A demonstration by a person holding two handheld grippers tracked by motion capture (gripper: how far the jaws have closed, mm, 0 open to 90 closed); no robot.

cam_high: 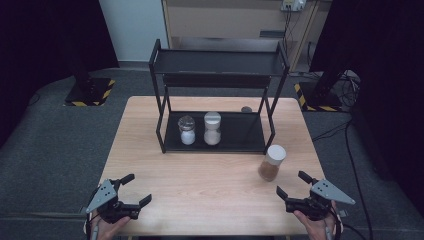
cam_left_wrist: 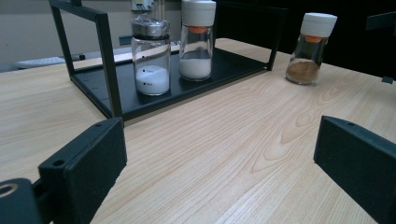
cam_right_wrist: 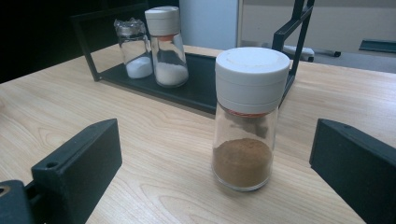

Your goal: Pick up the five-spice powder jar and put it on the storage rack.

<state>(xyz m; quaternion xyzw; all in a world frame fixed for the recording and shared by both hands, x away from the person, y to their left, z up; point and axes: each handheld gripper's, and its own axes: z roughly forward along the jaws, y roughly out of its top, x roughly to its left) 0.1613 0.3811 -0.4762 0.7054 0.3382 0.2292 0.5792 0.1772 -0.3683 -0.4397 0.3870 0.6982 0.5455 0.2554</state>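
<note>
The right claw point(cam_high: 294, 186) is spread wide and grips nothing; its two black jaws stand well apart and touch neither the wooden surface point(cam_high: 200, 185) nor any jar. In the right gripper view the brown-powder jar point(cam_right_wrist: 246, 116) stands upright just ahead of that claw, in line with the gap between the jaws but beyond their tips, so there is no contact. The jar has a white cap and holds brown powder in its lower part.

Taking the black rack point(cam_high: 220, 75) as the landmark: the brown-powder jar stands on the bare surface just outside the rack's front right leg, near it but apart from it. On the rack's bottom shelf stand two more jars side by side, a foil-topped jar point(cam_high: 187, 130) on the left and a white-capped jar point(cam_high: 212, 128) to its right, both with white contents.

The left claw point(cam_high: 133, 189) is also wide open and empty, held over the surface well in front of the rack's front left leg, far from all the jars. A hand point(cam_high: 107, 227) holds it from below.
</note>
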